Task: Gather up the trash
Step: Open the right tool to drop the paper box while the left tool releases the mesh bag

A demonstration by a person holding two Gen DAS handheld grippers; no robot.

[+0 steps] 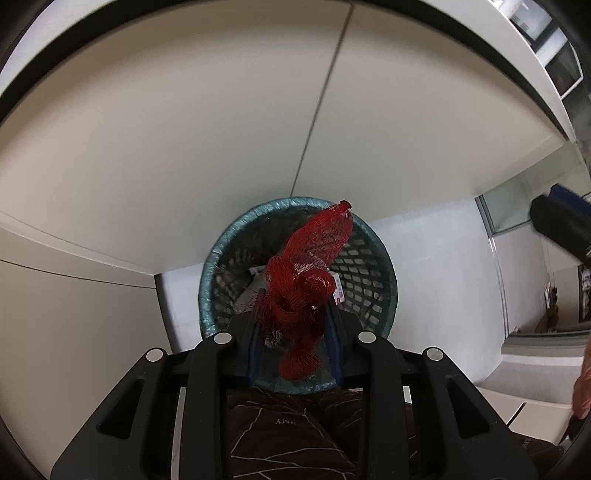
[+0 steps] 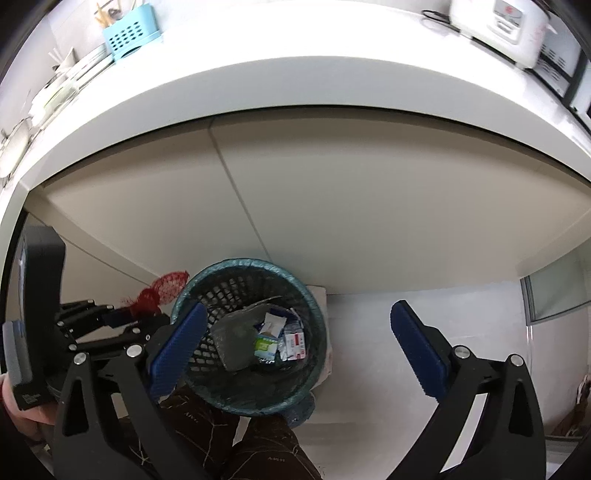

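My left gripper (image 1: 295, 328) is shut on a crumpled red mesh net bag (image 1: 308, 269) and holds it right above the dark mesh wastebasket (image 1: 365, 266), which has a teal liner. In the right wrist view the same net bag (image 2: 162, 290) hangs at the basket's left rim, with the left gripper (image 2: 122, 314) behind it. My right gripper (image 2: 295, 332) stands wide open over the wastebasket (image 2: 221, 291) with nothing between its blue pads. Inside lie a grey bag and several small cartons (image 2: 280, 336).
The basket stands on a white floor against beige cabinet doors (image 2: 332, 192) under a white countertop (image 2: 295, 85). A blue utensil holder (image 2: 129, 31) and a white appliance (image 2: 502, 26) sit on the counter. A person's dark patterned trousers (image 2: 258, 443) are just below the basket.
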